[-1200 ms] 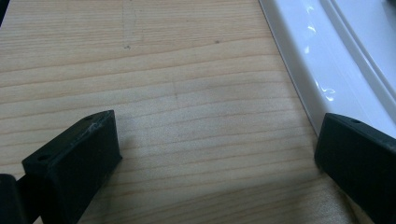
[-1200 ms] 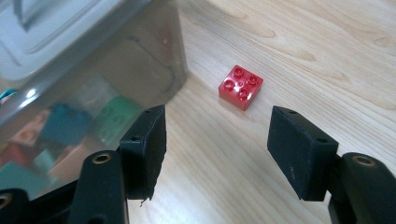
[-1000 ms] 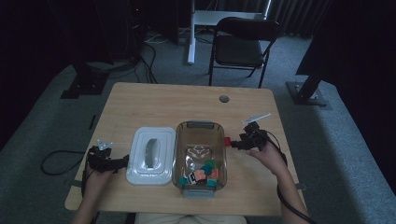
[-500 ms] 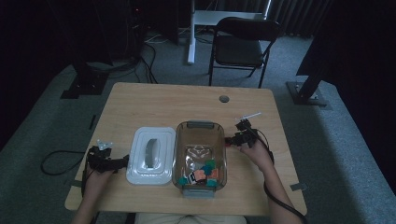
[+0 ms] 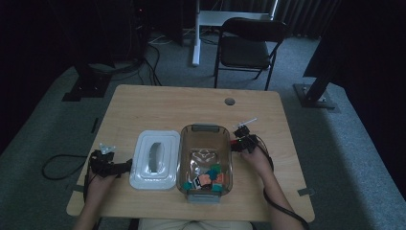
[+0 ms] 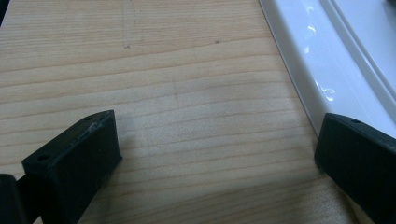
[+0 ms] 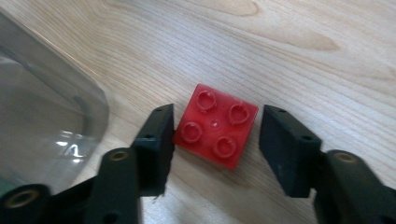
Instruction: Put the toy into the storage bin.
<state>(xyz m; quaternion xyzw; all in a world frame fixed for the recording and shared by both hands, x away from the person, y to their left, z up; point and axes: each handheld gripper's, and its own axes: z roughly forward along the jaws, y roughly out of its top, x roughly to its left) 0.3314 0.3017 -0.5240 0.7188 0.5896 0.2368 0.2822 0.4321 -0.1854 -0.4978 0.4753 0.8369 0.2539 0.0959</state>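
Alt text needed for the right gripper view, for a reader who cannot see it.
A red four-stud brick lies on the wooden table between the right gripper's two black jaws, which have just been closing; one jaw touches the brick's side, the other stands a little apart. A clear plastic container curves in at left.

Brick (image 7: 215, 126) lies right of bin (image 5: 205, 158) — lid (image 5: 154, 160) (flat) left.

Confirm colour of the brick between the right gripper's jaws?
Red, four studs on top: the brick lies on the table; clearest in the right gripper view.
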